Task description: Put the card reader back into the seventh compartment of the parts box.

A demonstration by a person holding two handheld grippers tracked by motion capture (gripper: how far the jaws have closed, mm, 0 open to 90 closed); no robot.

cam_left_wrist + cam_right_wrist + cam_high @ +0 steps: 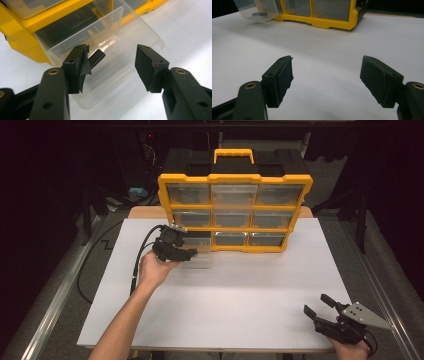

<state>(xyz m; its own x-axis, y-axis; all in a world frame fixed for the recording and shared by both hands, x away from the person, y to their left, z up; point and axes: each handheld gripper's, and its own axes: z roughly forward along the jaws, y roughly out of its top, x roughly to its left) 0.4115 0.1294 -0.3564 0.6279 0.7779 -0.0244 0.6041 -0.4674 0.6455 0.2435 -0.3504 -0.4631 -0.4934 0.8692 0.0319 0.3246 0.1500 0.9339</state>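
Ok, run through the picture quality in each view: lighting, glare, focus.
High view: white table brightly lit, surroundings nearly black, yellow organizer sharp. Left gripper view: pink-white glare on the clear drawer wall, near fingers slightly soft. Right gripper view: table glows evenly, the organizer throws a soft shadow, fingers dark with little detail.

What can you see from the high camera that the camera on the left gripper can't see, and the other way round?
High view alone: the yellow carry handle on top of the yellow-and-black drawer organizer, the person's hands, and the open right gripper near the white table's front edge.

Left gripper view alone: a small black stick-like piece lying inside the clear plastic drawer, close up.

Both: the pulled-out clear drawer, the yellow frame, the white table, and the left gripper, jaws apart over the drawer.
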